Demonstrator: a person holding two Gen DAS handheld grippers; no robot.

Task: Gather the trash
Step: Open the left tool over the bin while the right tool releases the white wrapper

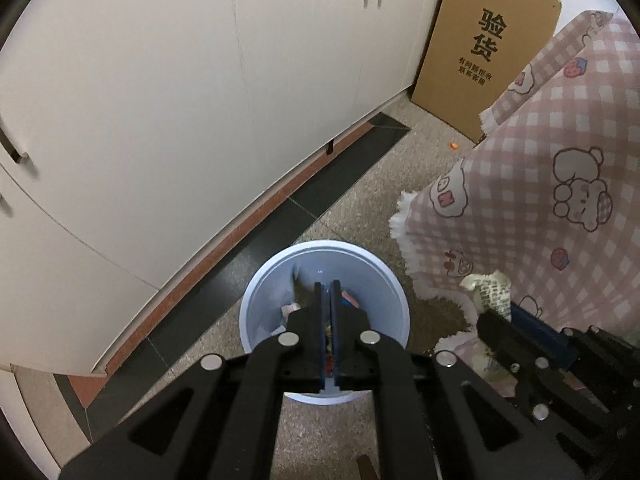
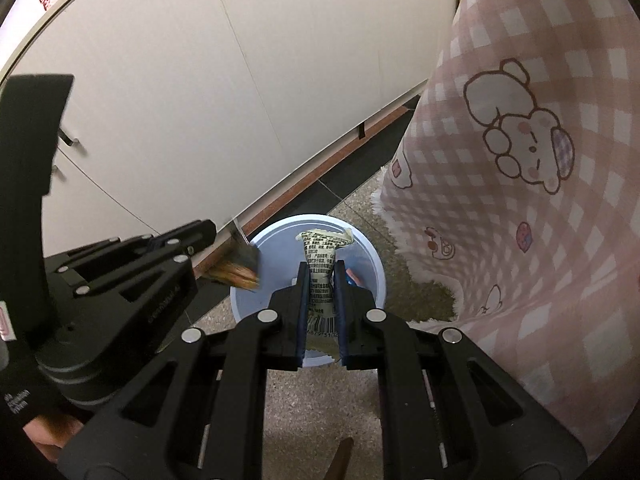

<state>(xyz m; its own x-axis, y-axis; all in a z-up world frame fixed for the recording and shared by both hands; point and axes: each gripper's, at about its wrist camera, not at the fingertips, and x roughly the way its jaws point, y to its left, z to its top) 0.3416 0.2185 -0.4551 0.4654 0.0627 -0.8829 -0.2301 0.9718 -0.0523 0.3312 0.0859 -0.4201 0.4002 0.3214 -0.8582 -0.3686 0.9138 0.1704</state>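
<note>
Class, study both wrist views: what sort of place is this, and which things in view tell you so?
Probably a room in a home, perhaps a kitchen or dining corner. White cabinet doors with metal handles run along a speckled tiled floor, a pink checked cartoon tablecloth hangs down, and a small blue waste bin stands on the floor.

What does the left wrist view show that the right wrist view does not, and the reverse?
Only the left wrist view: a cardboard box with printed characters, and a small orange scrap on the floor.
Only the right wrist view: a brown wrapper seen plainly at the left gripper's tip, and the barcode on the printed wrapper in the right gripper.
Both: the blue bin, the pink checked cloth and the white cabinets.
</note>
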